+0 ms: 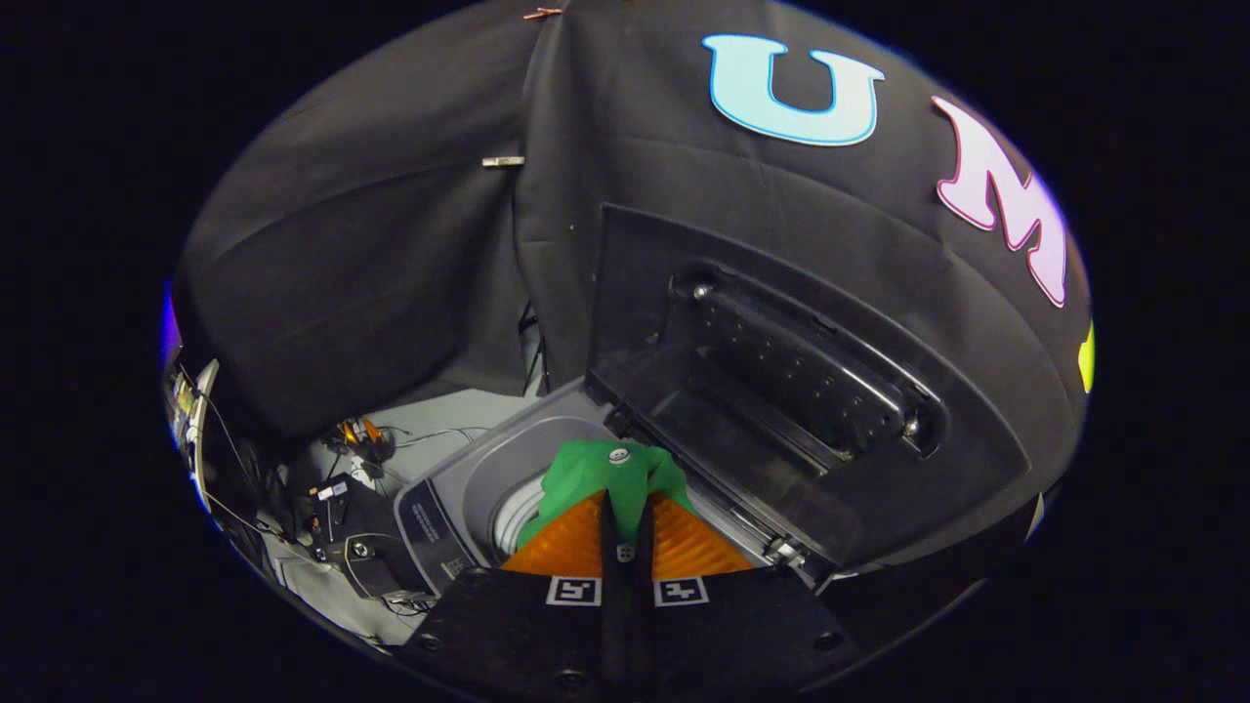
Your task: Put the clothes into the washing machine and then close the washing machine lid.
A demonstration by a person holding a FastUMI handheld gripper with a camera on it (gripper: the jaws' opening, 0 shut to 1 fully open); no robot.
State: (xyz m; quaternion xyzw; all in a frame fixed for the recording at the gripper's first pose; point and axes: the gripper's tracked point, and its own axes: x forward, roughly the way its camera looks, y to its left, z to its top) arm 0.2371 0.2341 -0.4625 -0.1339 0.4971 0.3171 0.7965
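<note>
Gripper view: the gripper (625,508) has its jaws pinched tight on a green garment (596,469), bunched and crumpled, a pale button showing on top. It hangs right over the washing machine (459,488) drum opening. The machine's dark lid (781,391) stands raised just beyond.

The gripper (625,522) holds a green garment (596,469) pinched over the open drum (513,513). At two o'clock the raised lid (762,391) blocks; at nine o'clock cables (342,459) lie near.
</note>
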